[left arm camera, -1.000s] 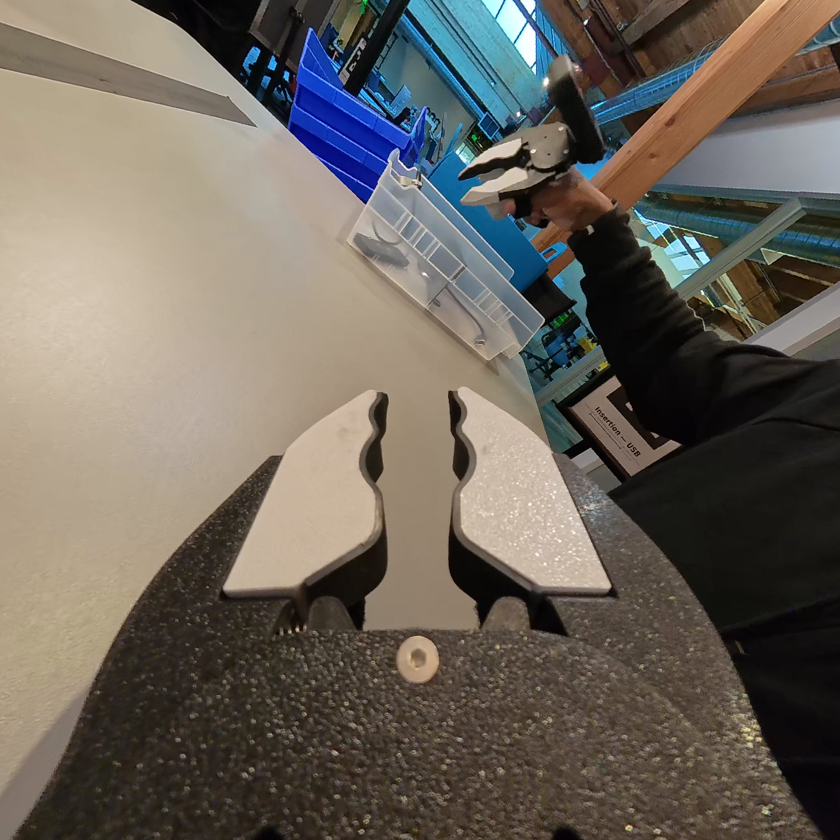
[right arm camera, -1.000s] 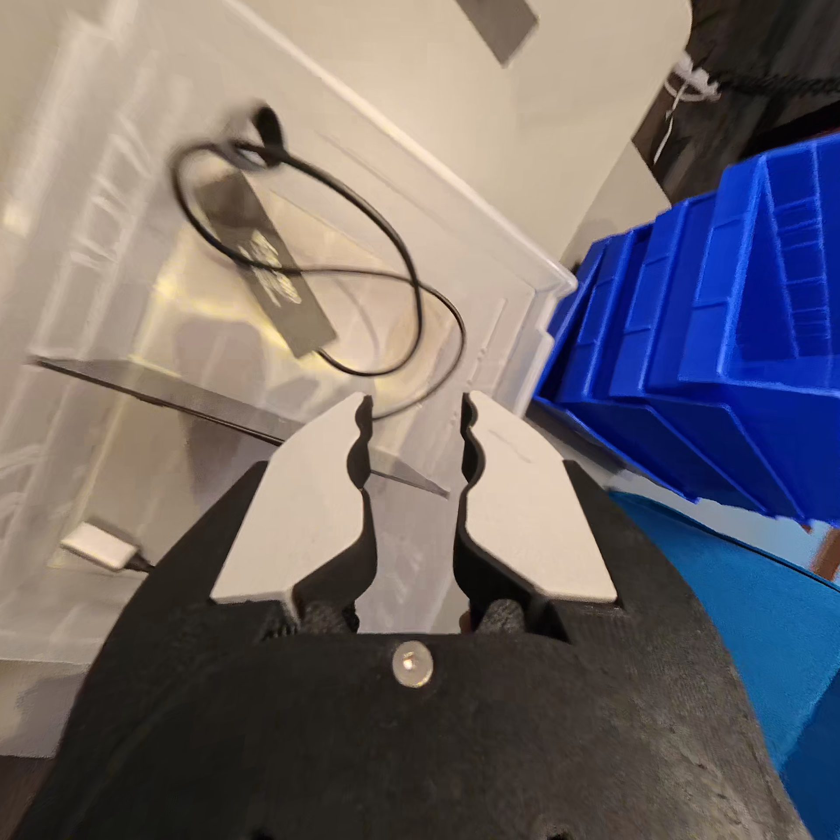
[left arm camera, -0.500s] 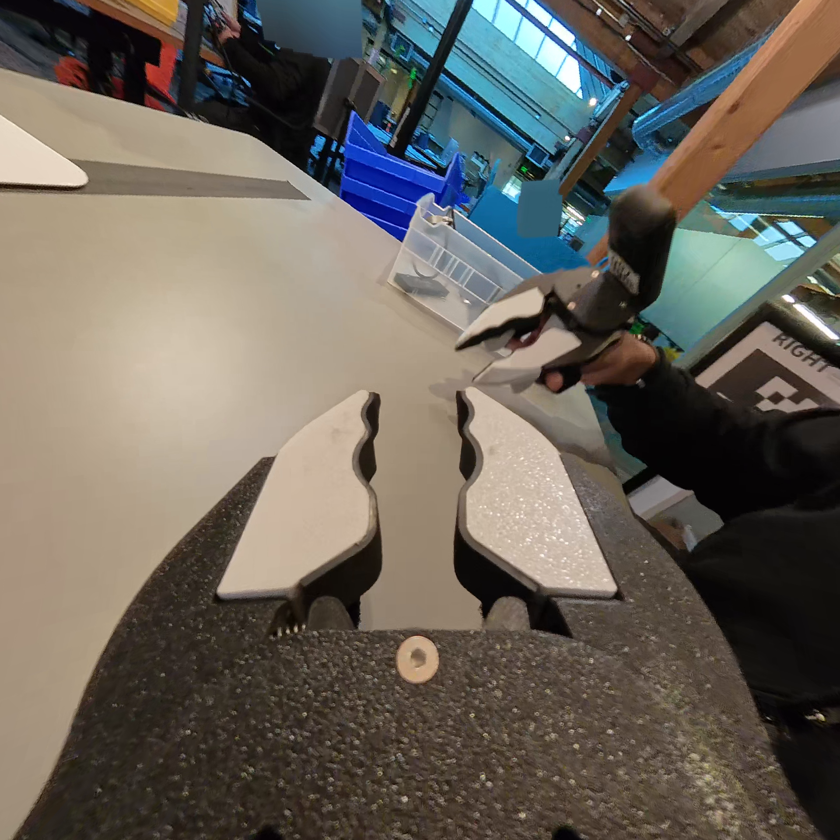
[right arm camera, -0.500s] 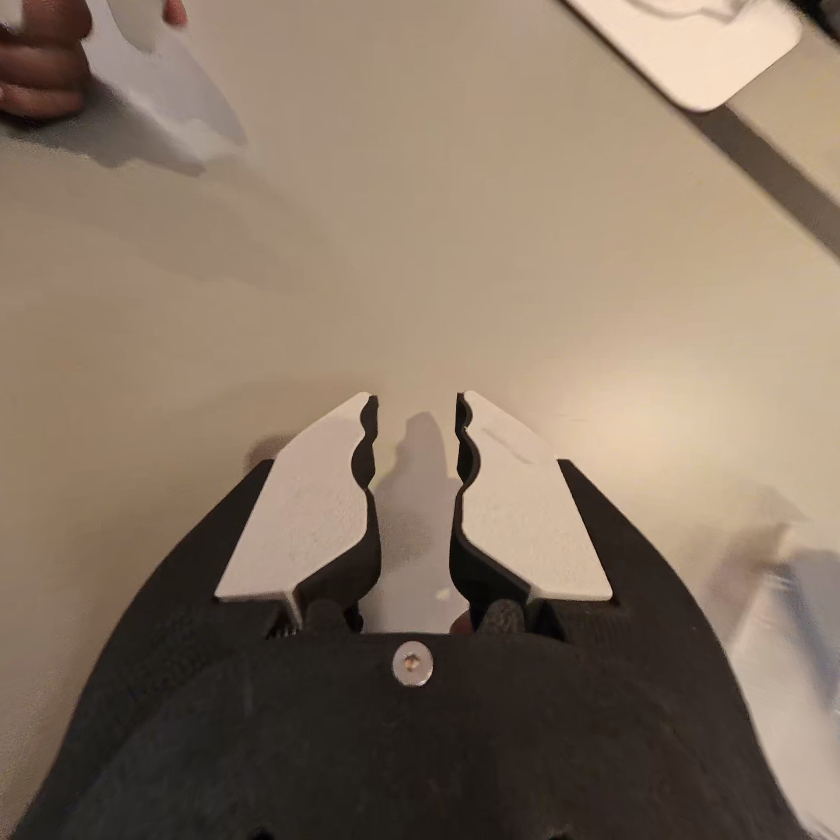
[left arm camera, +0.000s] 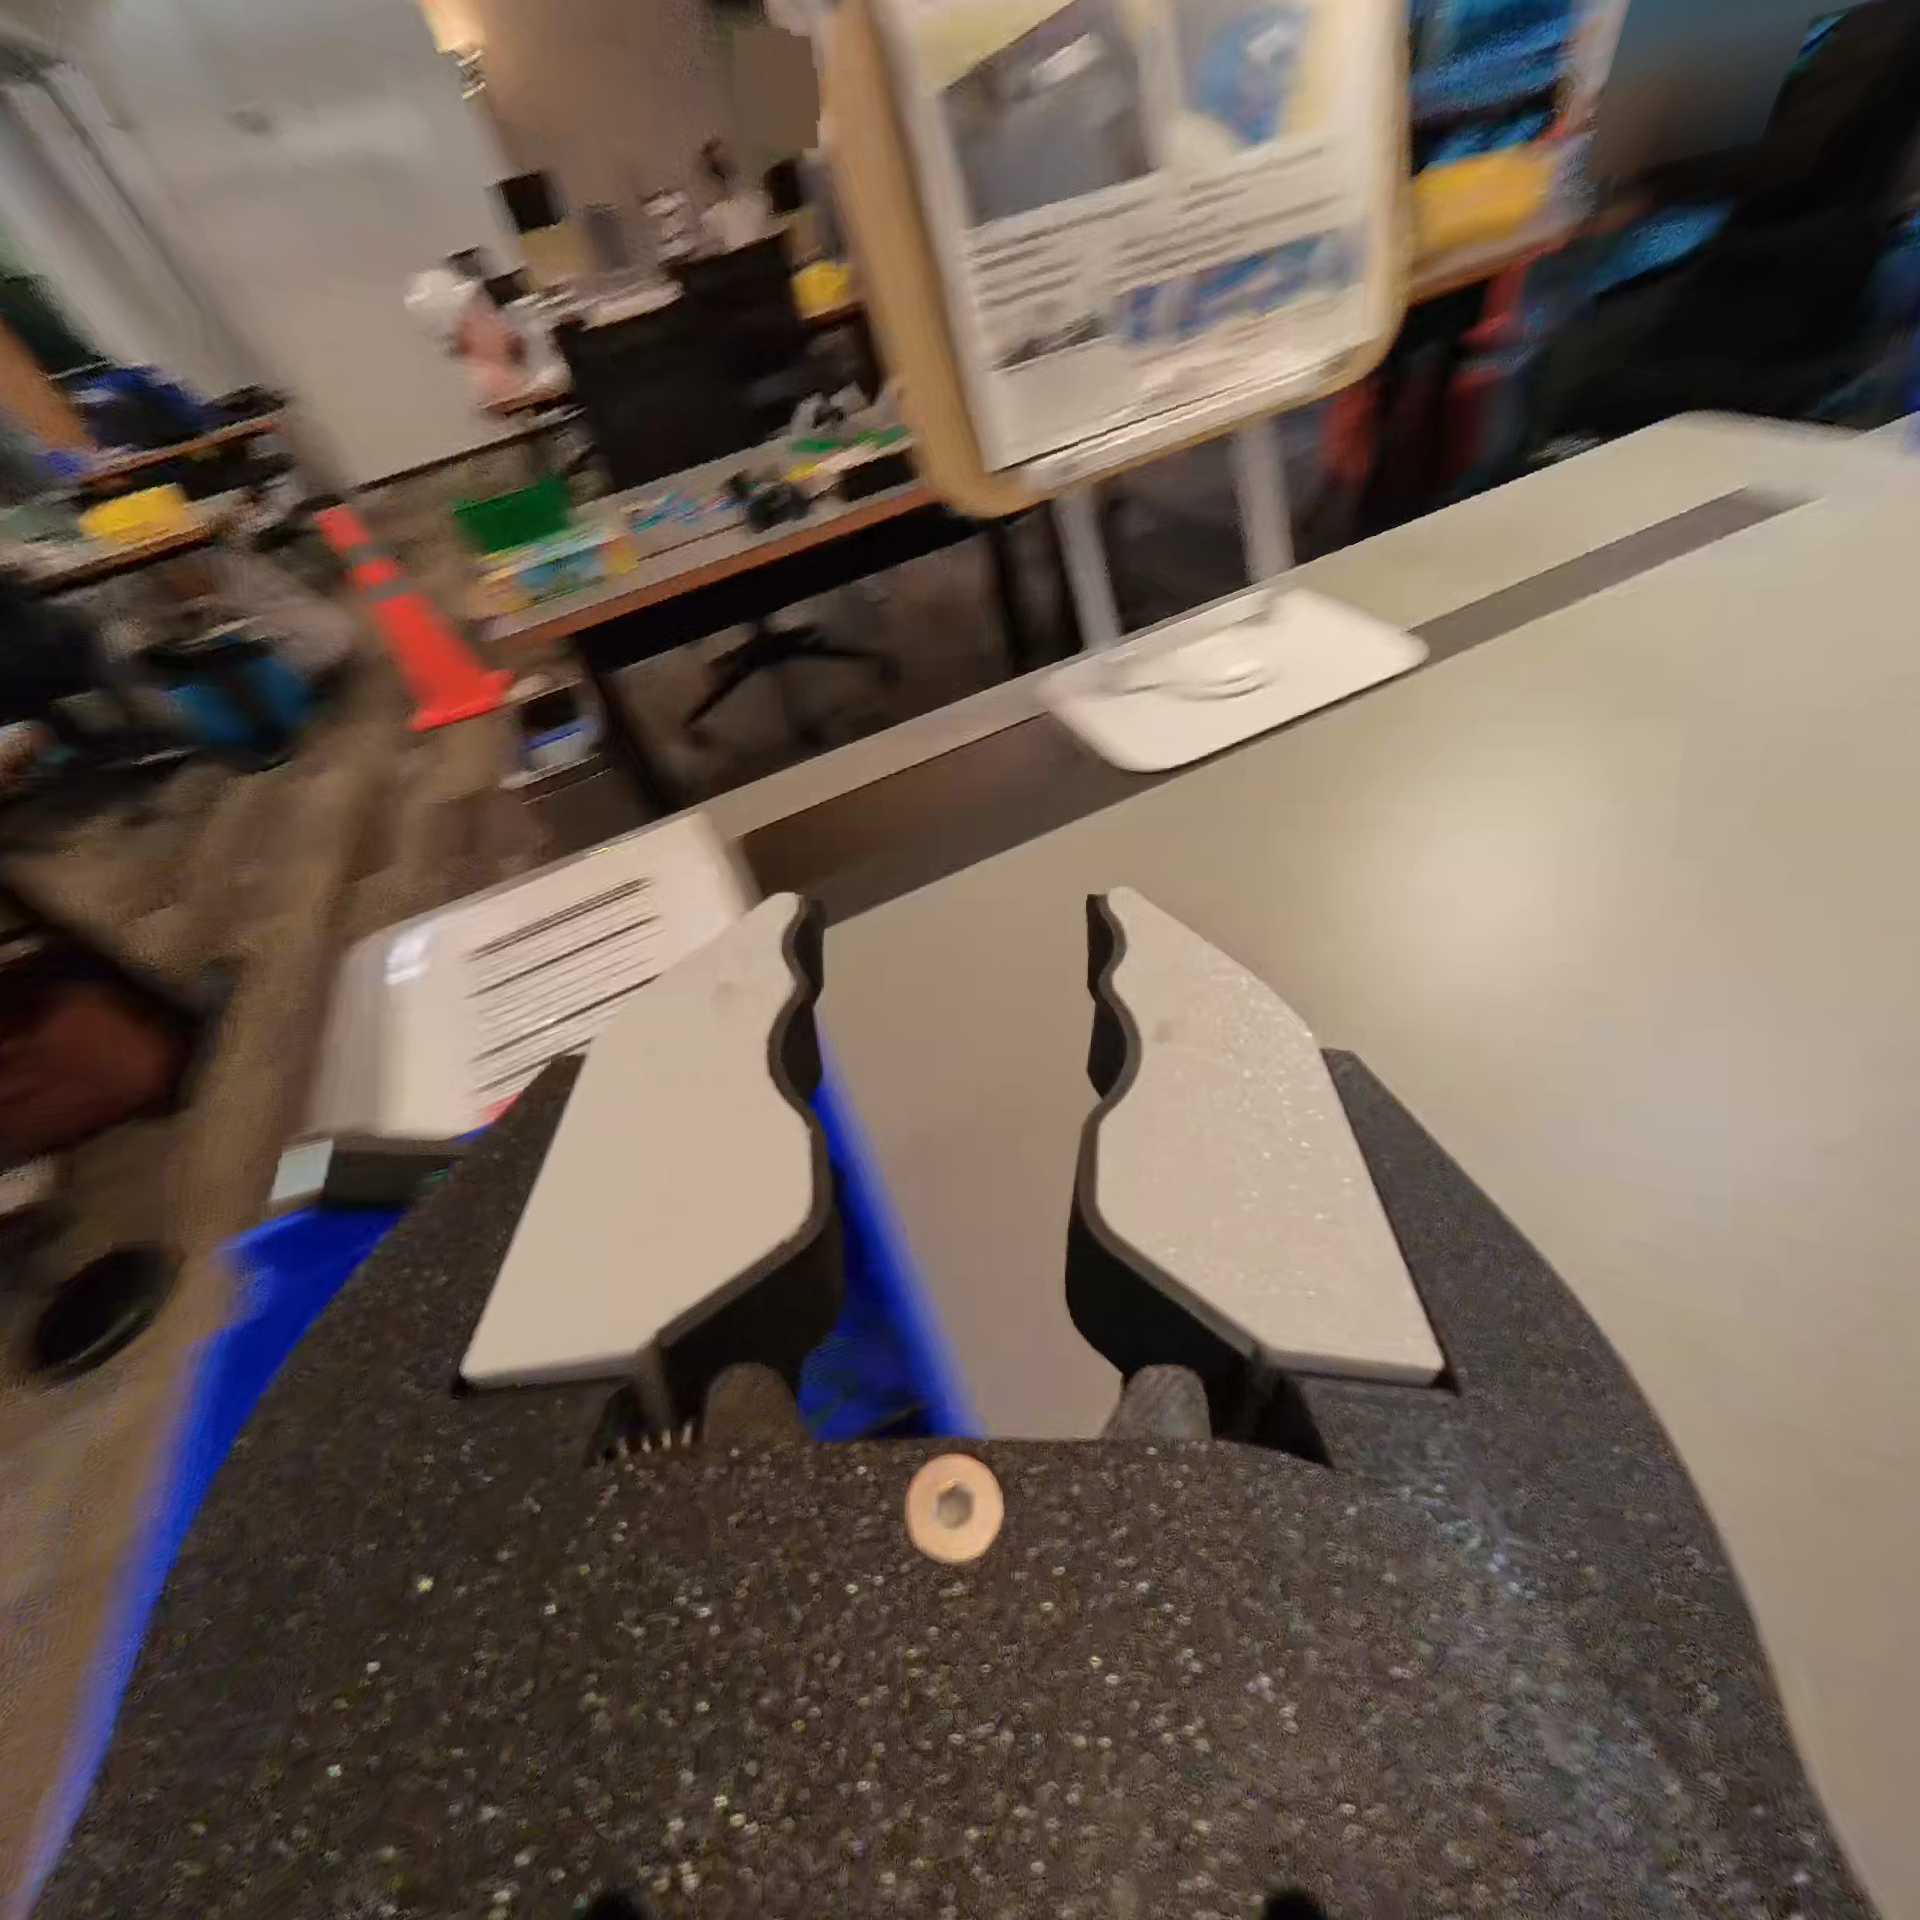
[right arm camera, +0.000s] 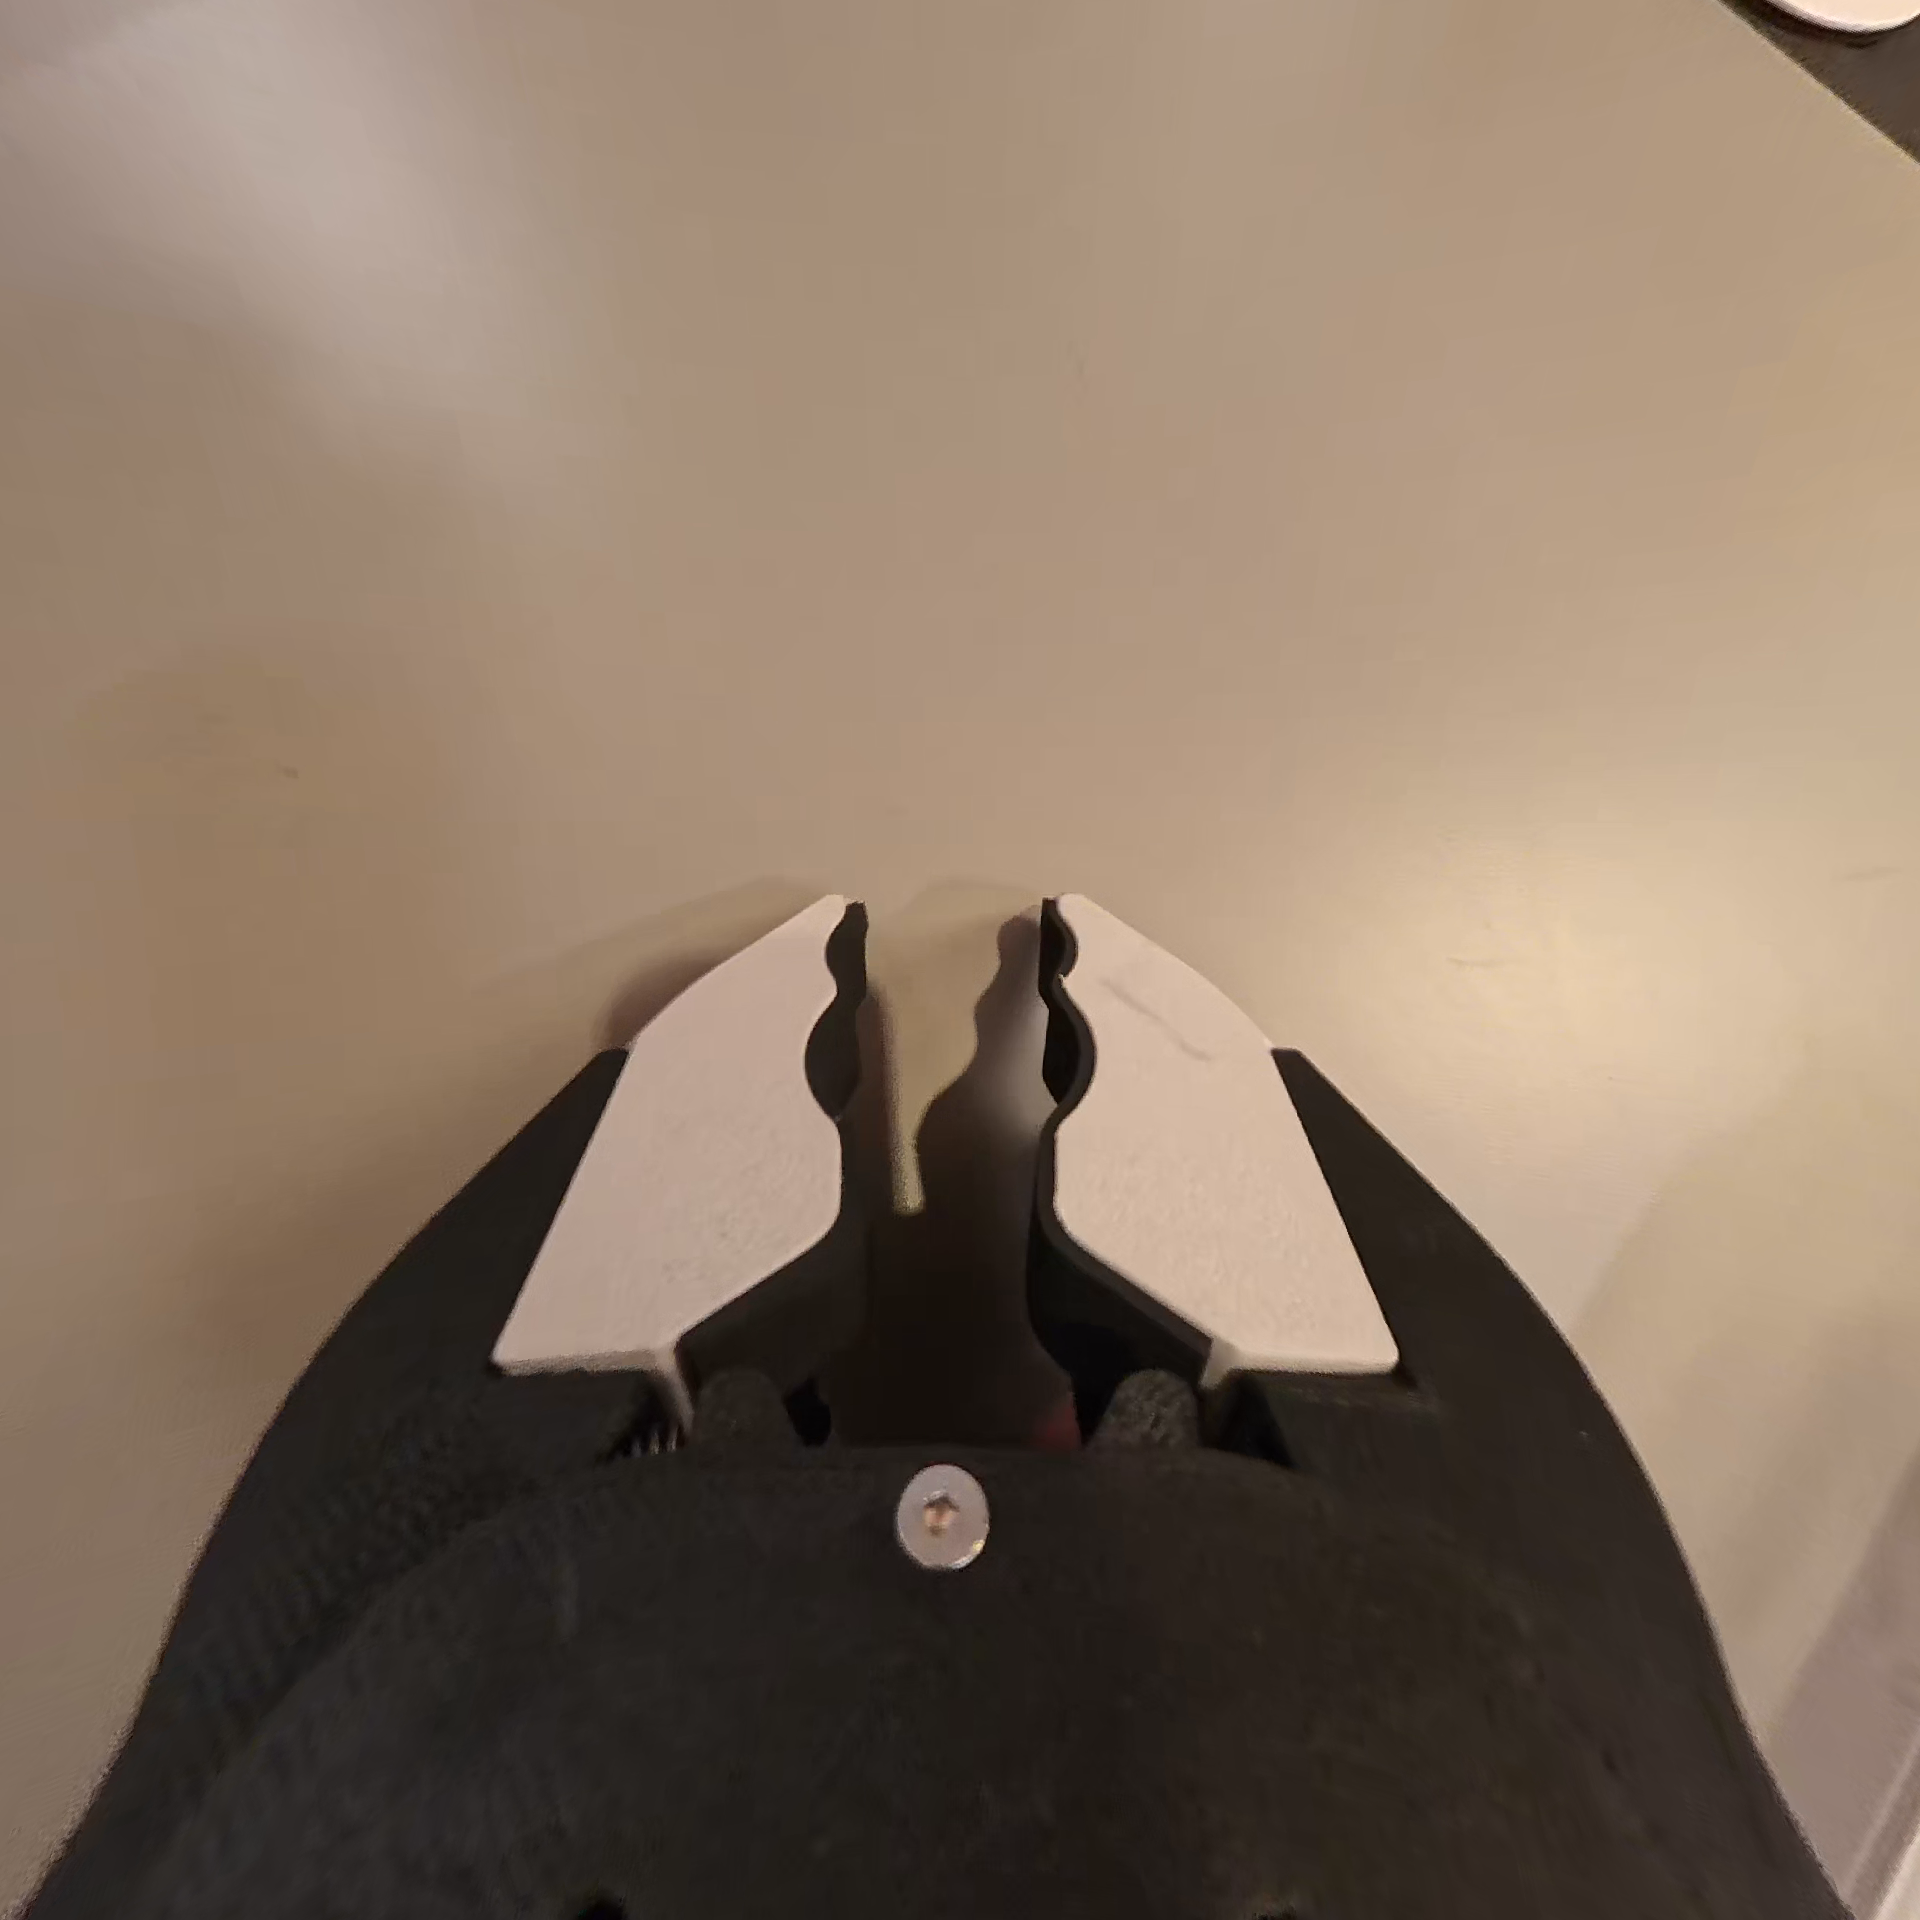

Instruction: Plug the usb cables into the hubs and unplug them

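No USB cable or hub shows in either view now. My left gripper [left arm camera: 948,914] is open and empty, held over the left edge of the grey table [left arm camera: 1507,935], pointing across it toward the room. My right gripper [right arm camera: 954,914] is open with a narrower gap and empty, its fingertips close to the bare table top [right arm camera: 935,468], where their shadow falls.
A white flat stand base [left arm camera: 1236,681] with a framed poster [left arm camera: 1132,239] stands at the table's far edge beside a dark strip [left arm camera: 1558,582]. A blue bin [left arm camera: 883,1299] and a white printed sheet [left arm camera: 540,987] lie below the left gripper. Cluttered work tables stand beyond. Tip to tip, the grippers are about 50 centimeters apart.
The left gripper has swung left, away from the clear box and right gripper, and its jaws opened wider. The right gripper moved from the clear cable box down to the bare table.
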The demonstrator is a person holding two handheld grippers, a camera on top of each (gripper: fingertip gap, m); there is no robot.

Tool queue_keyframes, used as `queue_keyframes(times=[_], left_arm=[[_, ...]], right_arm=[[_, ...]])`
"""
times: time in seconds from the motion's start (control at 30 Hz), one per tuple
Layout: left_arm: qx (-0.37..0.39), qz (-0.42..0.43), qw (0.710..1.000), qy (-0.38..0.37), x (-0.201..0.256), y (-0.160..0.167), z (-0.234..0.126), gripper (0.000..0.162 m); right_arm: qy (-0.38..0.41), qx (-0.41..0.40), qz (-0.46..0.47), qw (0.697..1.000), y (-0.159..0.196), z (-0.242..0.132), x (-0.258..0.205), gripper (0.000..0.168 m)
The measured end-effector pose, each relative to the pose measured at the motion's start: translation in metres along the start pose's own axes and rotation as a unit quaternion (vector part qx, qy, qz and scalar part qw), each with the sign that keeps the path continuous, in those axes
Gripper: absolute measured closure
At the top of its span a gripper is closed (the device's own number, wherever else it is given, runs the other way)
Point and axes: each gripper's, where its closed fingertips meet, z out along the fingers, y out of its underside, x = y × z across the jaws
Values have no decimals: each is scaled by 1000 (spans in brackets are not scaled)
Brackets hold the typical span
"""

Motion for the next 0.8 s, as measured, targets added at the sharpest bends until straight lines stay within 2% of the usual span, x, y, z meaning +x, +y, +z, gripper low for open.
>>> queue_keyframes(times=[0.07, 0.13, 0.23, 0.37, 0.43, 0.57, 0.8], left_arm=[[-51, -22, 998, -42, -56, 10, 0, 112], [-105, -93, 987, -79, -107, 32, 7, 108], [-173, -180, 961, -115, -157, 74, 16, 108], [-181, -307, 931, -77, -170, 103, 34, 107], [-181, -344, 918, -76, -175, 110, 38, 107], [-219, -378, 896, -81, -179, 130, 46, 105], [-259, -388, 882, -66, -176, 133, 59, 114]], right_arm=[[-5, 0, -3, 1000, 0, 0, -2, 137], [-10, 1, -9, 1000, 0, 0, -4, 137], [-11, 3, -17, 1000, 0, -1, -6, 137], [-13, 4, -23, 1000, -1, -1, -7, 137], [-15, 4, -23, 1000, -1, -1, -8, 137], [-21, 3, -21, 1000, -1, -1, -8, 137], [-20, 4, -28, 999, -1, -1, -9, 138]])
